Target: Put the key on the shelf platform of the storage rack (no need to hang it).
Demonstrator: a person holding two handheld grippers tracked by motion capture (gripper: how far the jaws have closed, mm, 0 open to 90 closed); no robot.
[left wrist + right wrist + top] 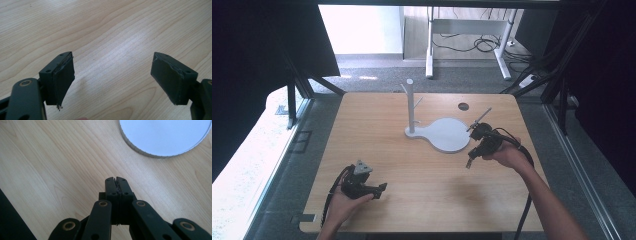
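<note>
Item: white stand (443,134), frame centre. My right gripper (477,147), jaws pressed together, empty, sat just right of its base; left gripper (362,186), jaws apart, lower left, farther.

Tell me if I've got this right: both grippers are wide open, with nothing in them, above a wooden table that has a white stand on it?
Not quite. The left gripper is wide open, but the right gripper is shut, jaws pressed together with nothing between them, as the right gripper view shows. The wooden table and the white stand are as you say.
</note>
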